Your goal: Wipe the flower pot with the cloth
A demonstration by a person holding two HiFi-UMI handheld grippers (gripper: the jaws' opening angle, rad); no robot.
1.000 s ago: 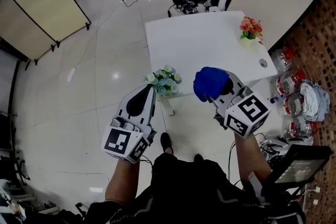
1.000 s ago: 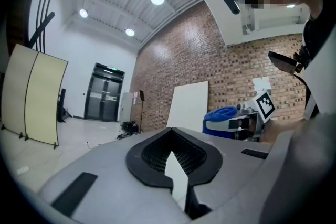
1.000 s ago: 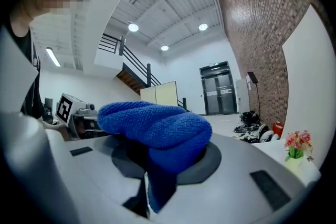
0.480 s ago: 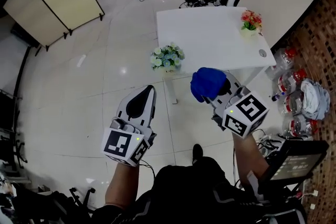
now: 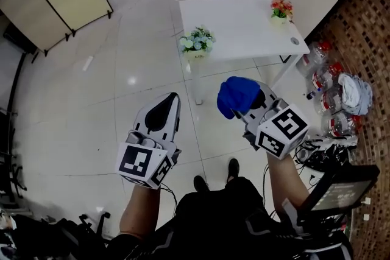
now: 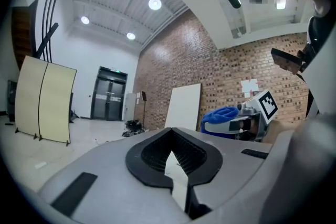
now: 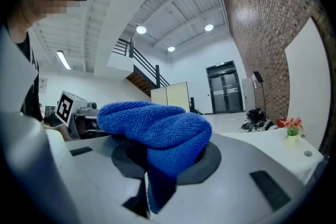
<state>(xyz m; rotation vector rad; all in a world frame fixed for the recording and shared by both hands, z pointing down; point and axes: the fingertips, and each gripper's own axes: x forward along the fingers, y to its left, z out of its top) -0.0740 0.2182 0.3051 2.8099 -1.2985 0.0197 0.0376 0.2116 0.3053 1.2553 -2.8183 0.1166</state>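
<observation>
Well beyond right gripper (image 5: 250,105) clenching cloth (image 5: 236,93): flower pot (image 5: 196,54); left gripper (image 5: 169,105) clenched empty.

Left gripper (image 5: 170,103) held level, jaws together; right gripper (image 5: 242,108) clamps the cloth (image 5: 236,93).

The blue cloth (image 7: 157,131) looks soft and nubbly (a tight looped weave); the floor (image 5: 91,100) is glossy tile, the desk (image 5: 244,21) smooth white, the wall (image 5: 359,21) rough brick.

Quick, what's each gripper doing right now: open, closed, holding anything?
Left gripper: closed, empty.
Right gripper: closed on the blue cloth.
</observation>
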